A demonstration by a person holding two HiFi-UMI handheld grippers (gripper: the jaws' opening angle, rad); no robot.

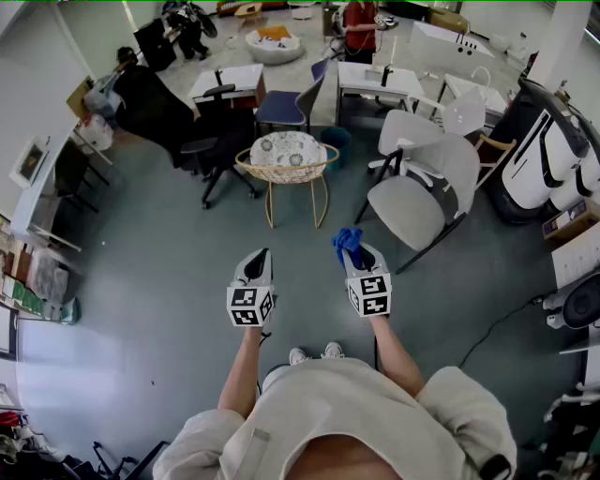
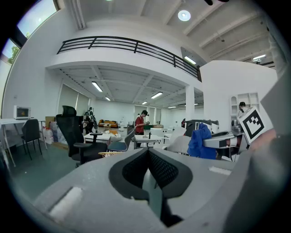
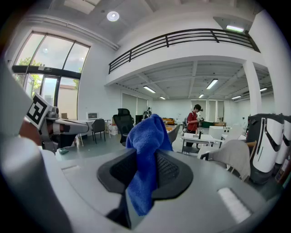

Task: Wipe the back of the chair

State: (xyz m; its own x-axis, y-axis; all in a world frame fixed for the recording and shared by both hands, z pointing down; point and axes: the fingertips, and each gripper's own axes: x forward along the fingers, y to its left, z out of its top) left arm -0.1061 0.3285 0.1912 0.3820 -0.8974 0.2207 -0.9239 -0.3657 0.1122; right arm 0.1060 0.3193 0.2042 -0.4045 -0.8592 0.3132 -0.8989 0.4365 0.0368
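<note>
- The right gripper has its jaws clamped on a blue cloth, which bunches up above them.
- The left gripper has its jaws pressed together, with nothing between.
- The 2 grippers hang side by side above the floor.
- The light grey chair stands ahead to the right, well apart from the cloth.

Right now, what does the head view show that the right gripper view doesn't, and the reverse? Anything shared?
Head view only: the wicker chair and the person's shoes.
Right gripper view only: the balcony railing, the windows and a ceiling light.
Both: the blue cloth clamped in the tongs of the right gripper, the left gripper, the grey chair and a person in red.
</note>
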